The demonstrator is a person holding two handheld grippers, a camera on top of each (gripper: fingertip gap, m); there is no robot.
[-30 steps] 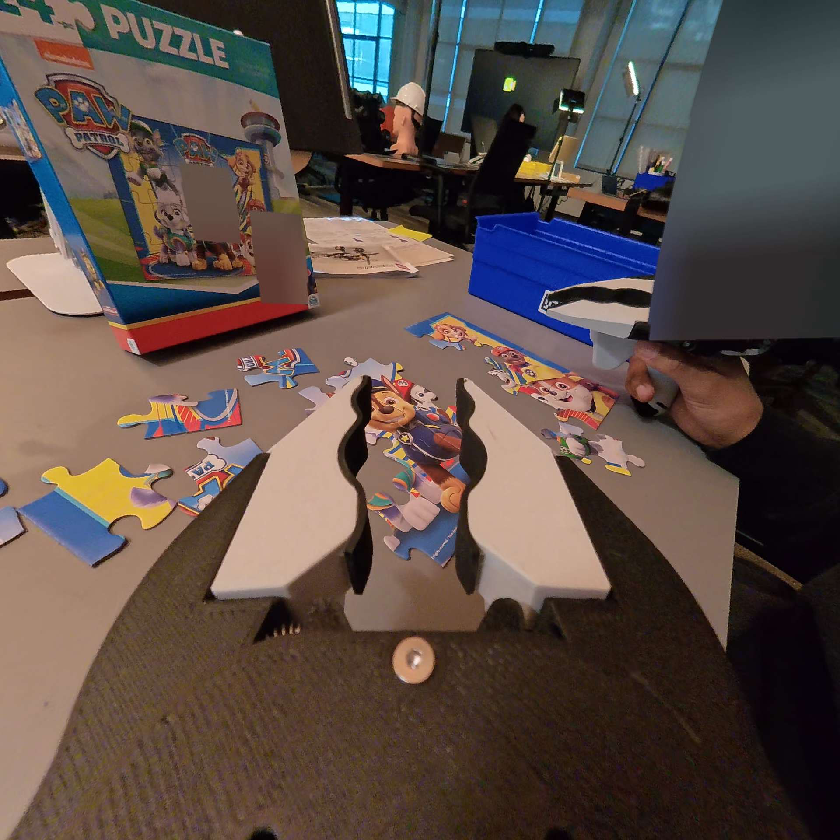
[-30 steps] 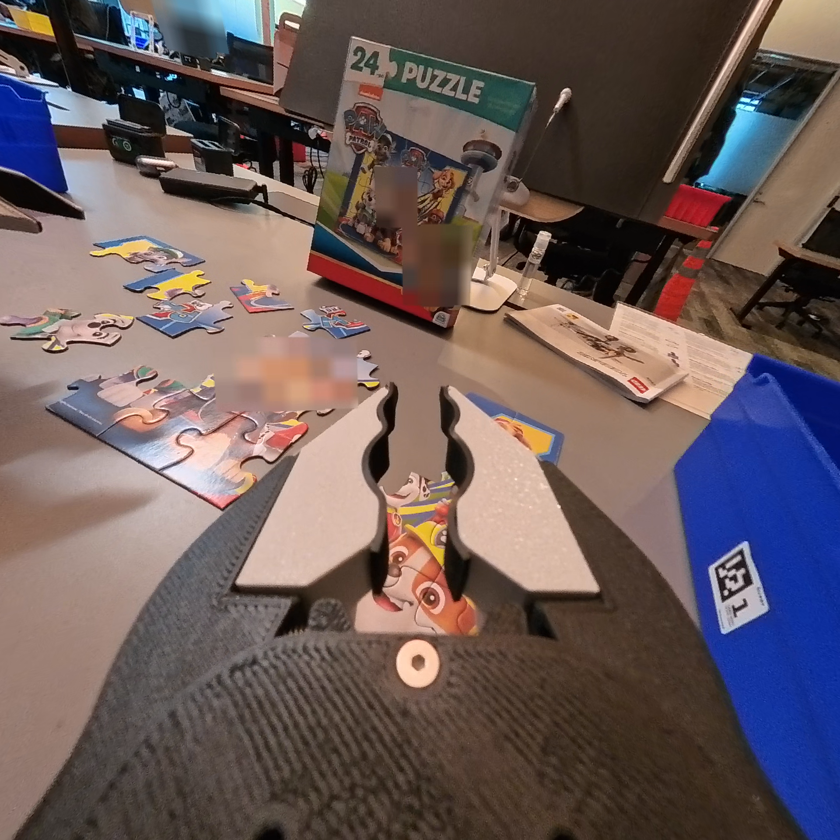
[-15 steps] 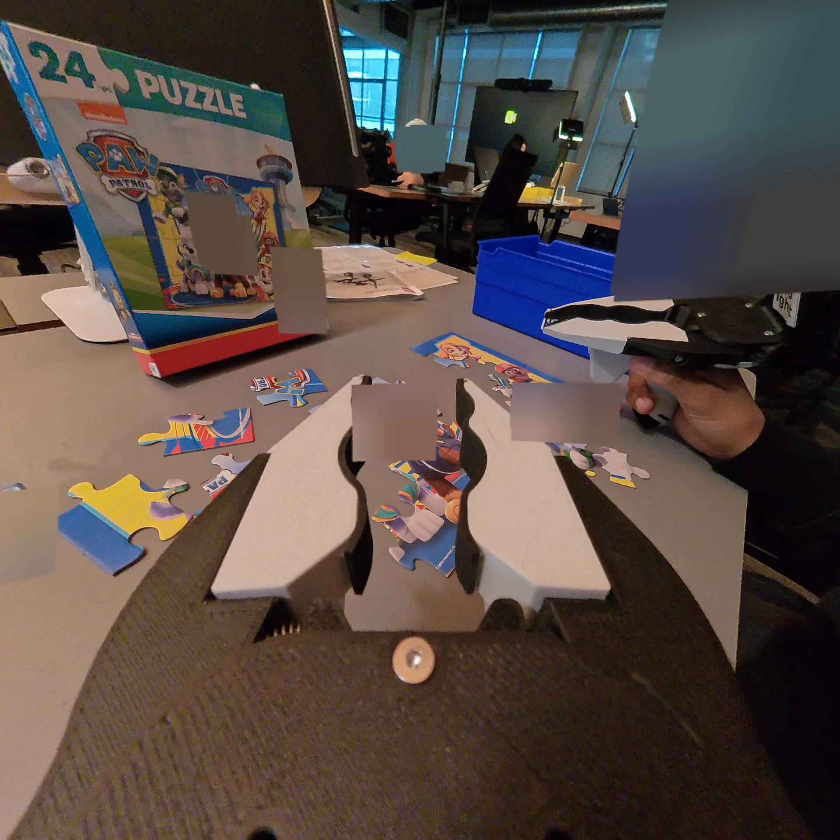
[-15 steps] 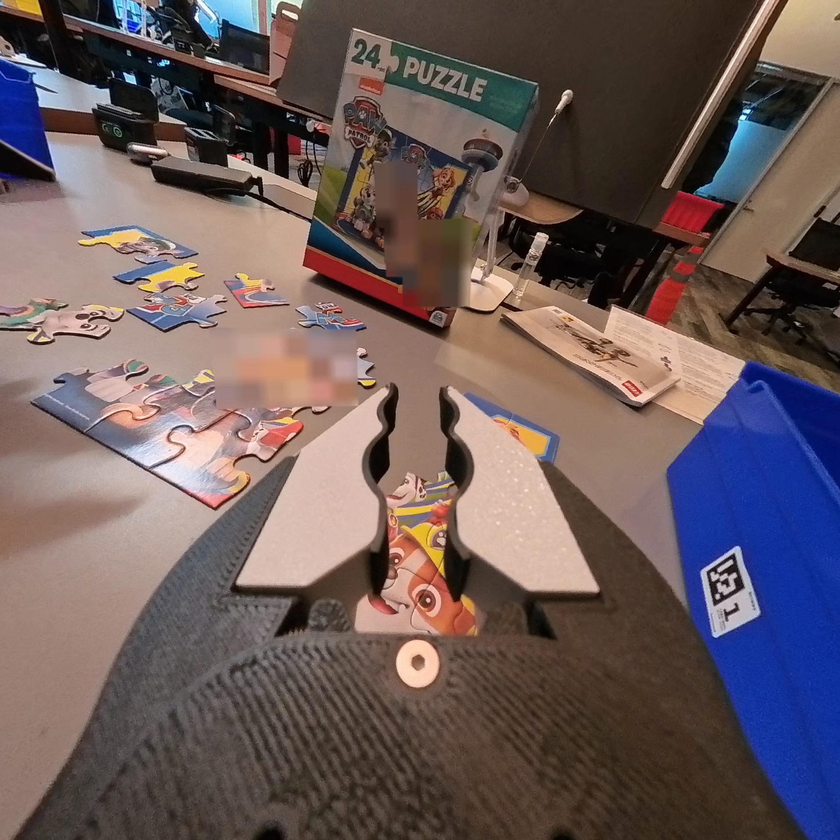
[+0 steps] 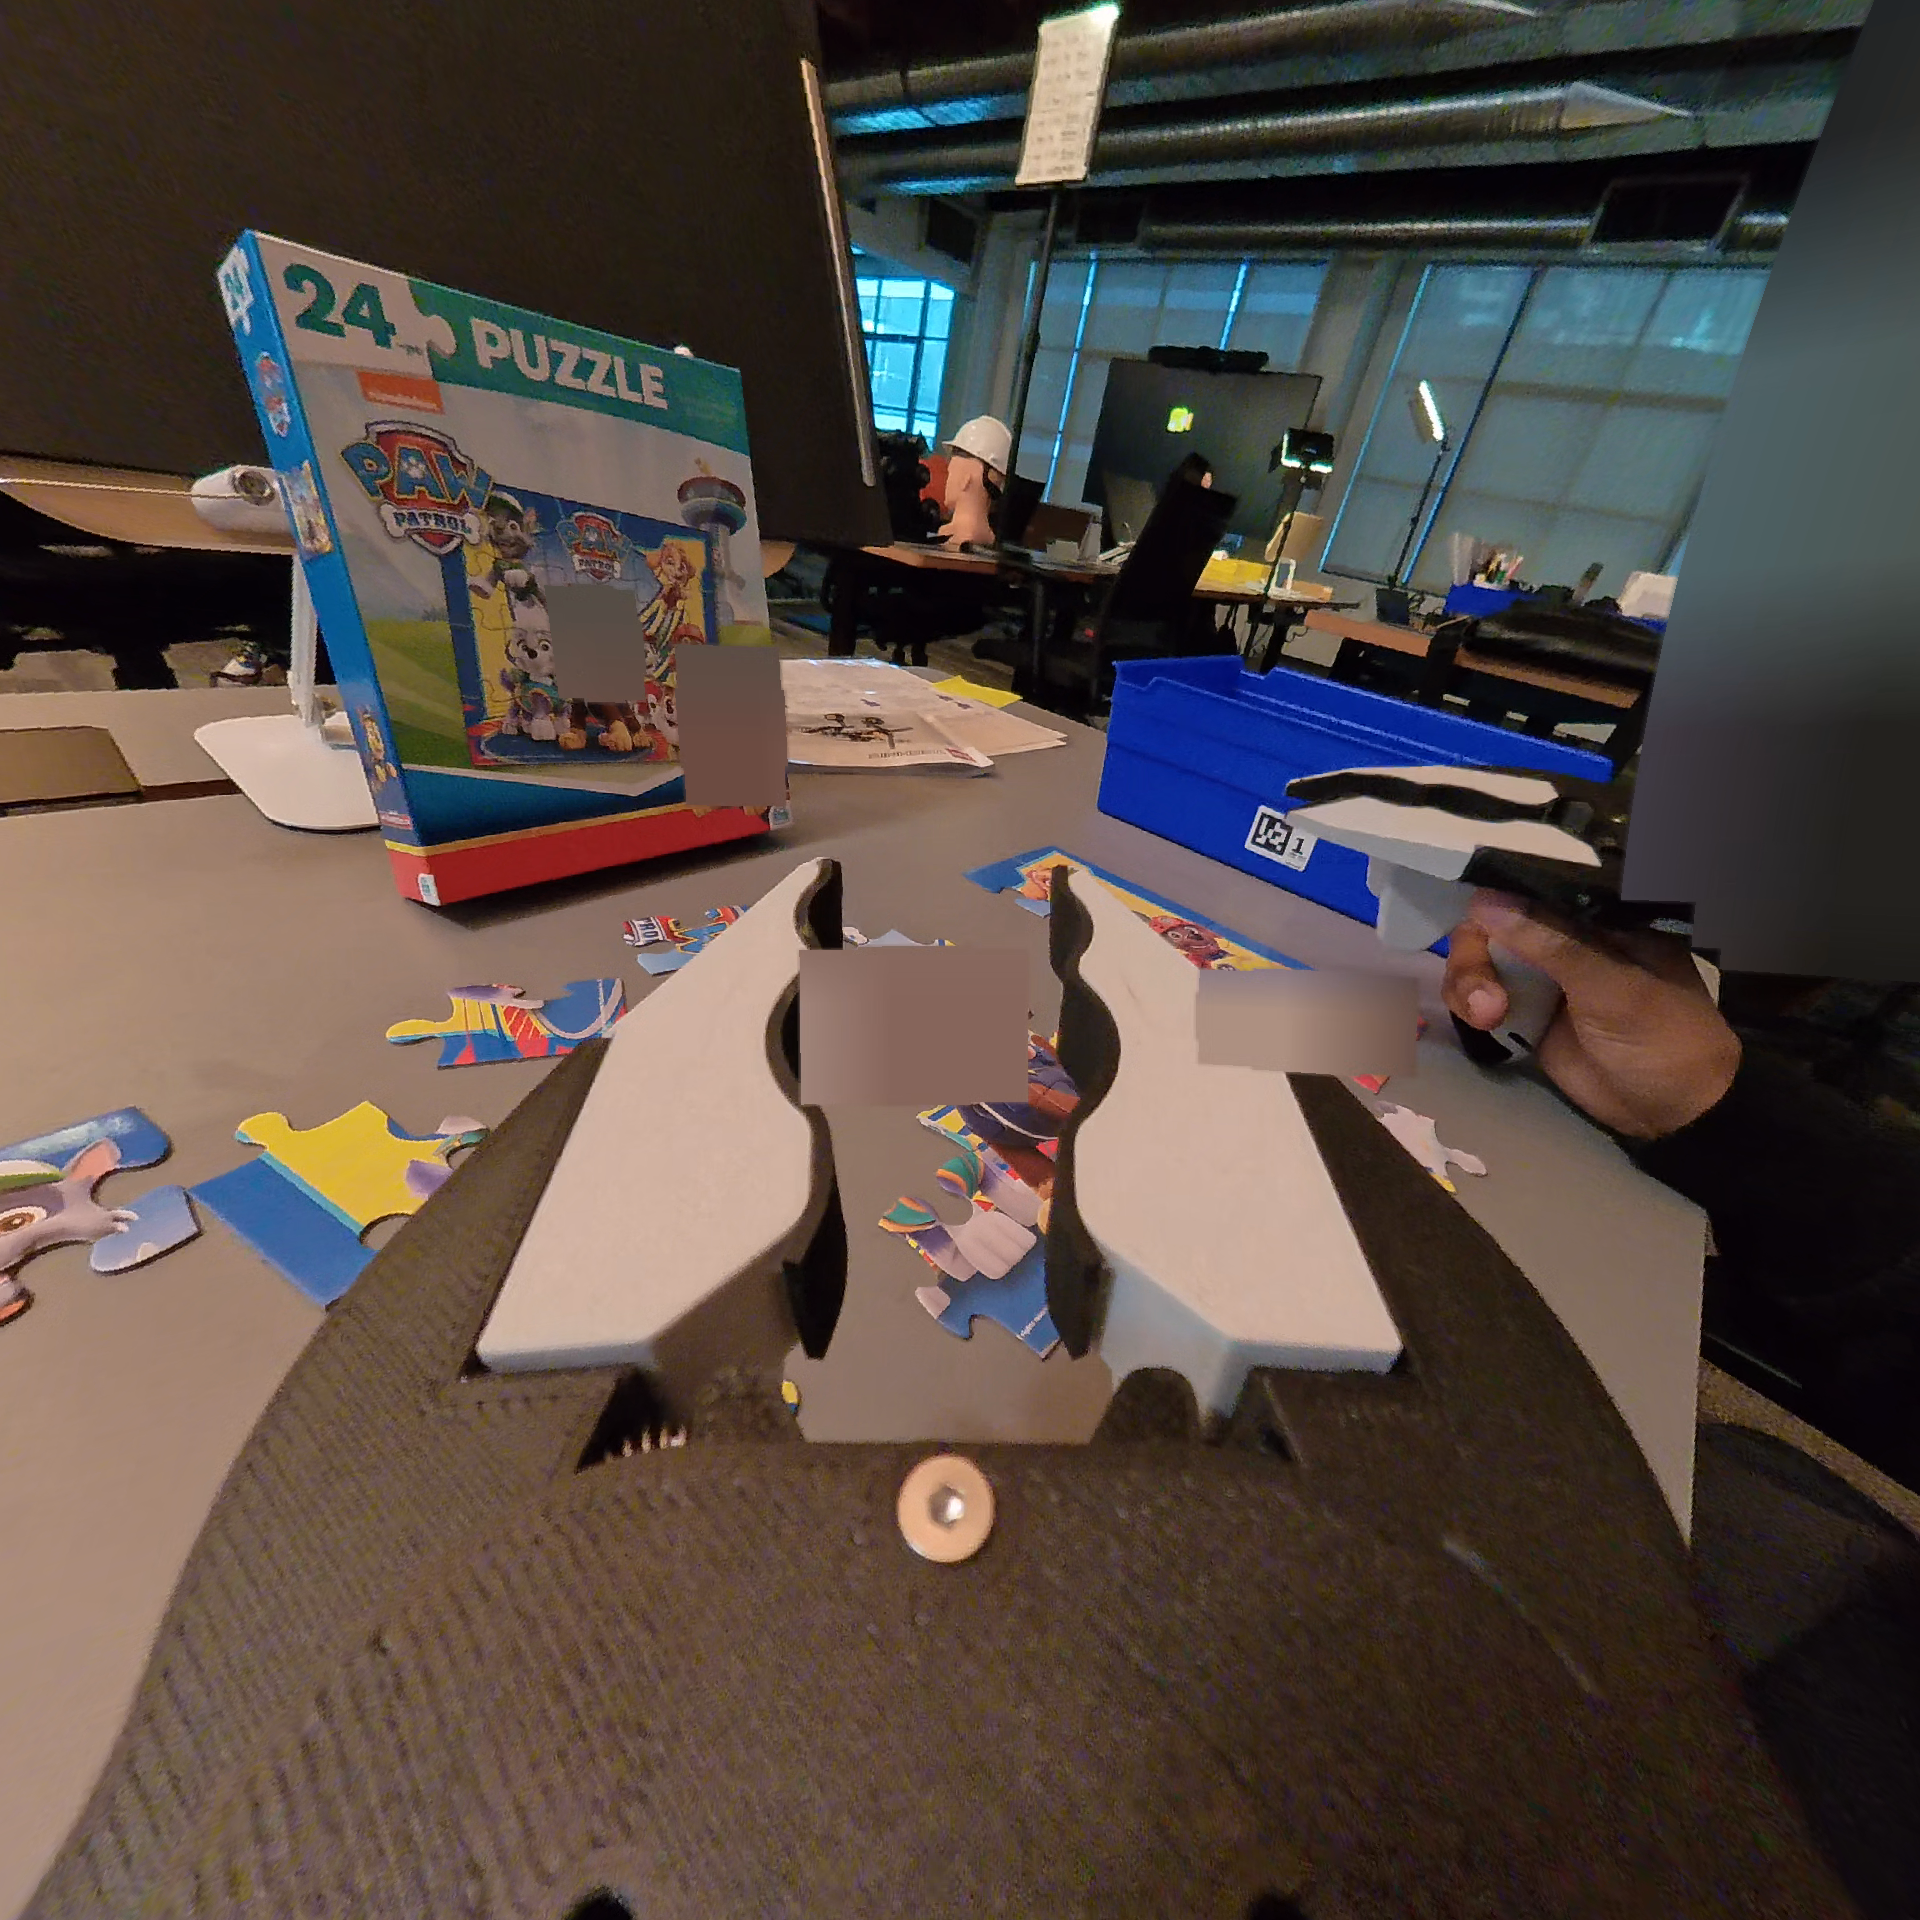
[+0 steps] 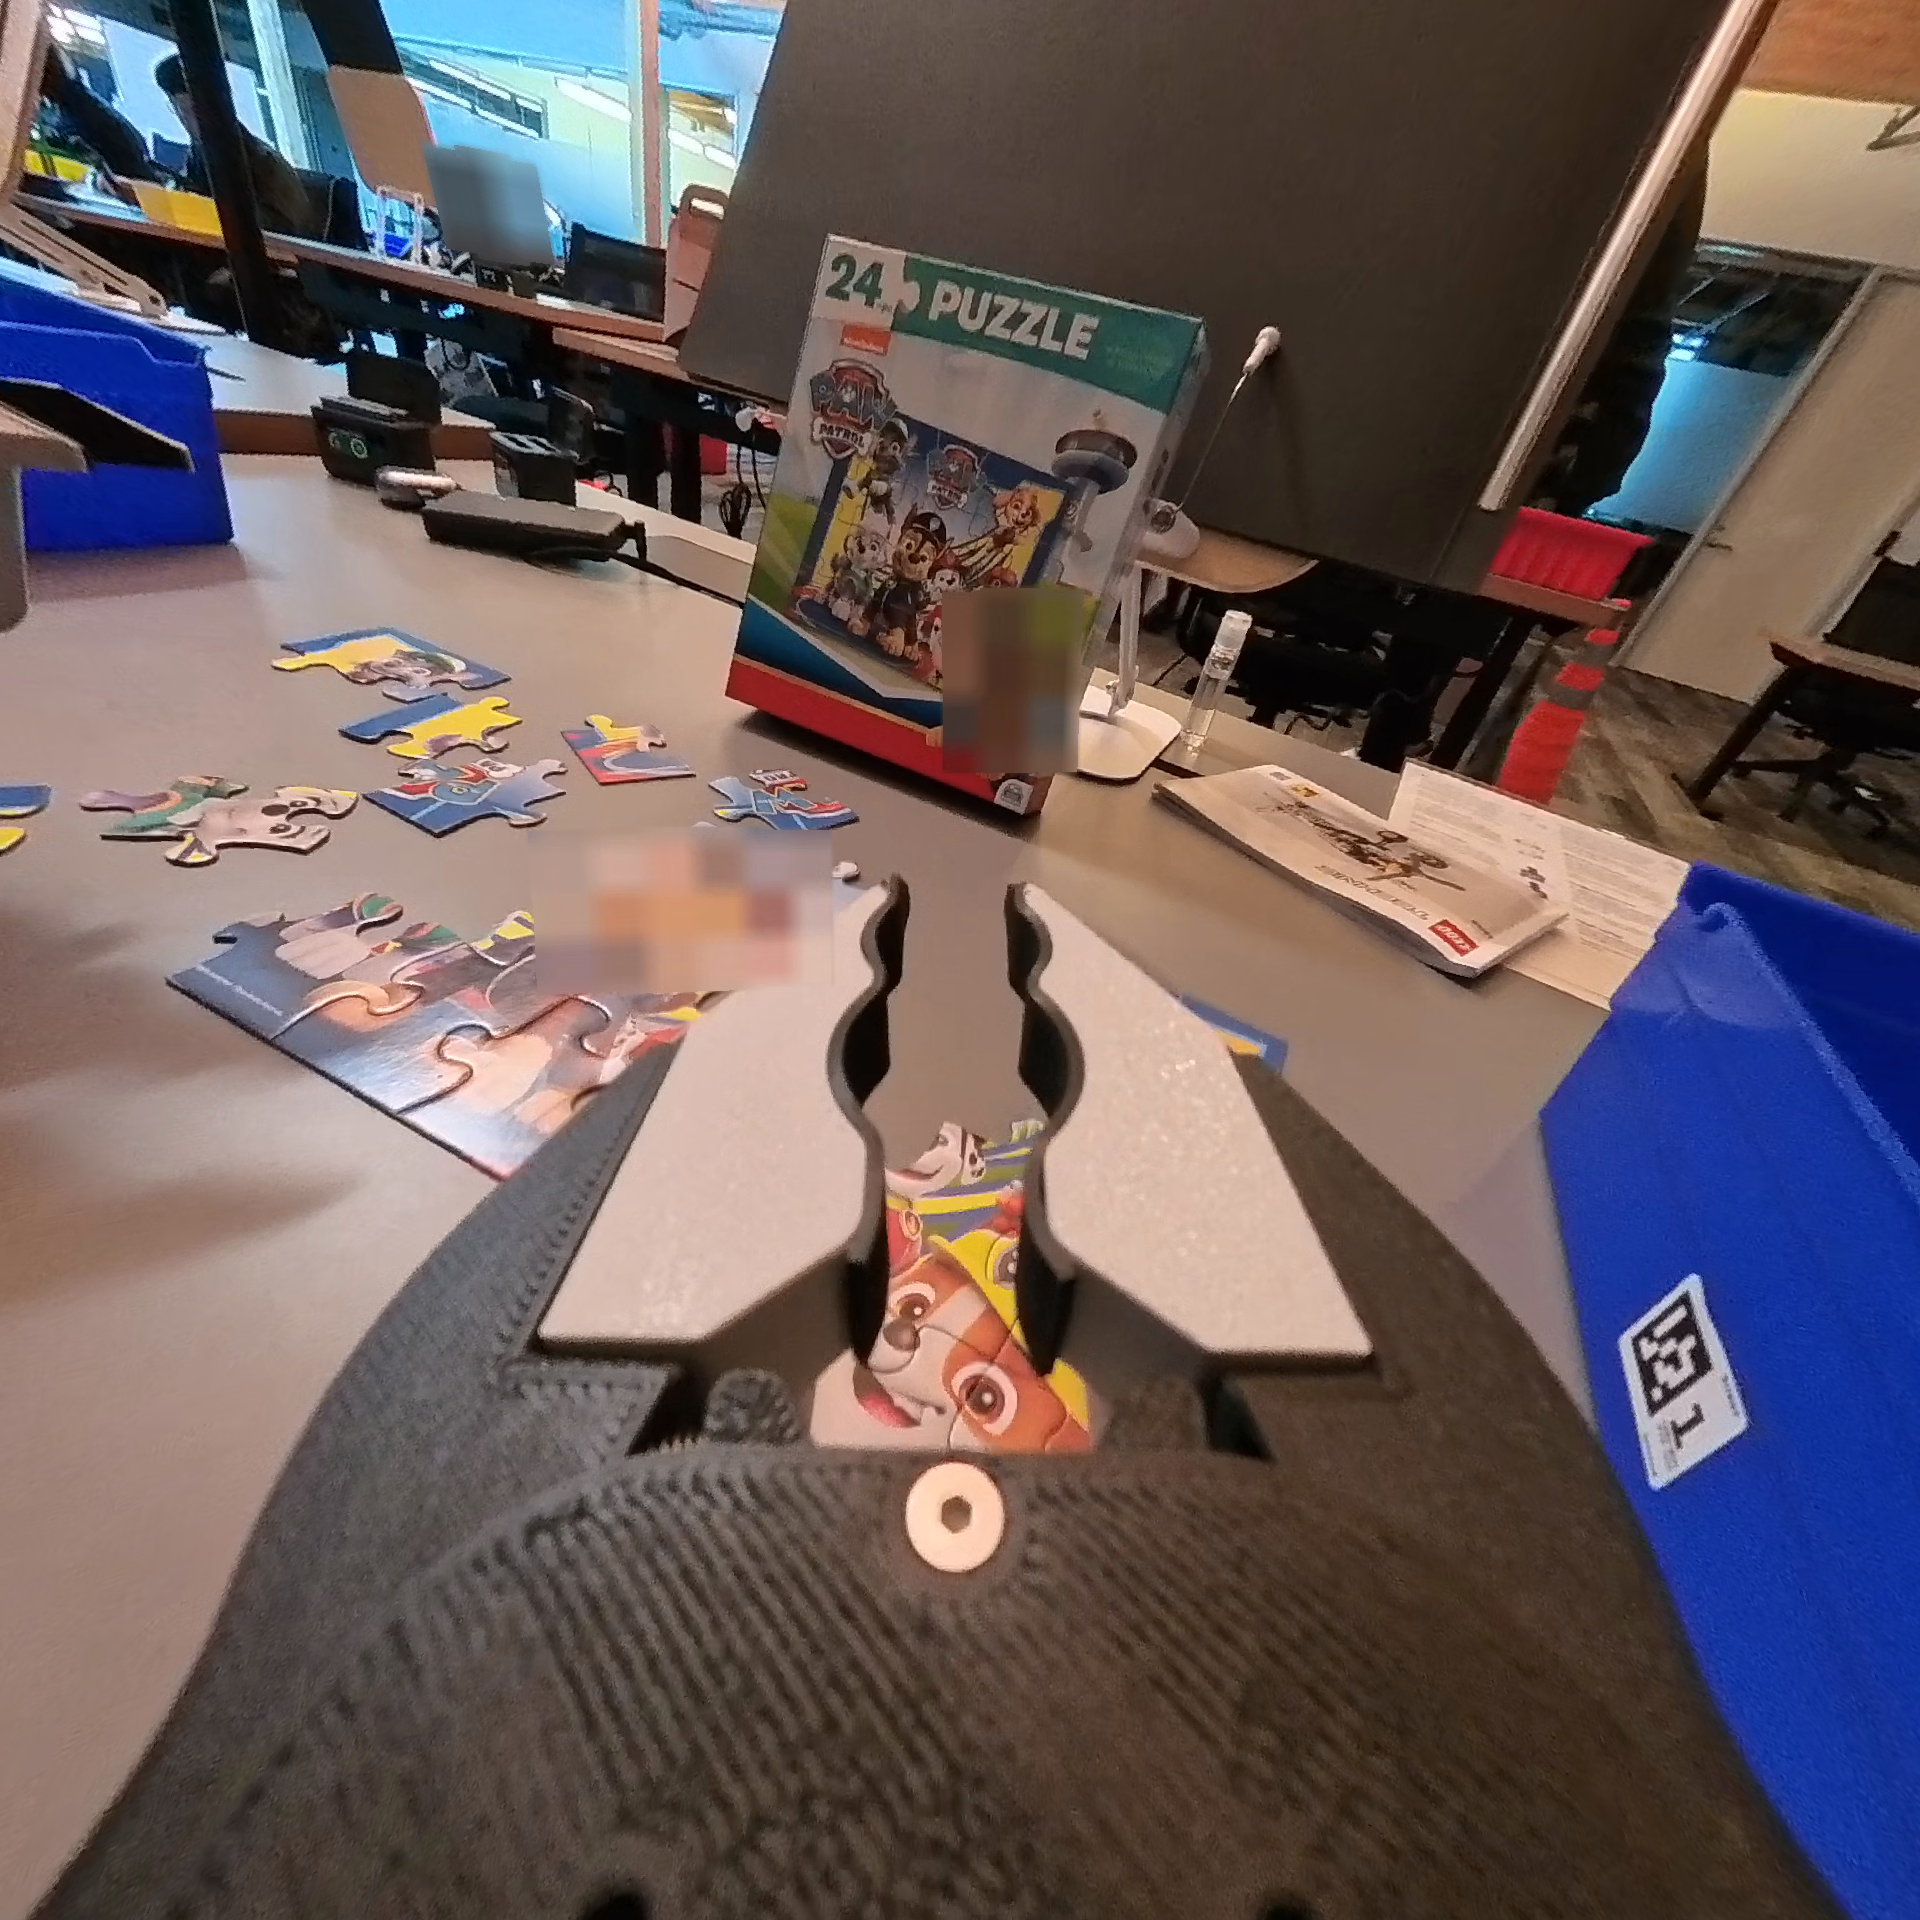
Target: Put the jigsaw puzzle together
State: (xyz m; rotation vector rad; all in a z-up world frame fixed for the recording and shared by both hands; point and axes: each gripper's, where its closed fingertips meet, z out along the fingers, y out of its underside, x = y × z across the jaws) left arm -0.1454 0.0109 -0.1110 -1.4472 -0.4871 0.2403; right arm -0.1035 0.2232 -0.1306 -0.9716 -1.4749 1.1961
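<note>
My left gripper (image 5: pixel 940 883) is open and empty. It hovers over a joined cluster of puzzle pieces (image 5: pixel 997 1195) lying on the grey table (image 5: pixel 208 935). My right gripper (image 6: pixel 956 904) is open a narrow way with nothing between its fingers. It hovers over a joined strip of pieces (image 6: pixel 956 1299). In the left wrist view the right gripper (image 5: pixel 1309 800) hangs in the air at the right, held by a hand (image 5: pixel 1600 1029), above the same strip (image 5: pixel 1174 935). The cluster shows at the left of the right wrist view (image 6: pixel 416 1018).
A puzzle box (image 5: pixel 499 582) stands upright at the back and shows in the right wrist view (image 6: pixel 966 540). Loose pieces (image 5: pixel 520 1023) (image 5: pixel 332 1174) (image 6: pixel 468 790) lie to the left. A blue bin (image 5: pixel 1247 769) (image 6: pixel 1766 1247) sits at the right, a booklet (image 6: pixel 1351 862) behind. The tips of one gripper are about 20 cm away from the tips of the other.
My left gripper has tilted upward, so the box and room show lower in its view, and its jaws have opened slightly. The right gripper has hardly moved and stays narrowly open.
</note>
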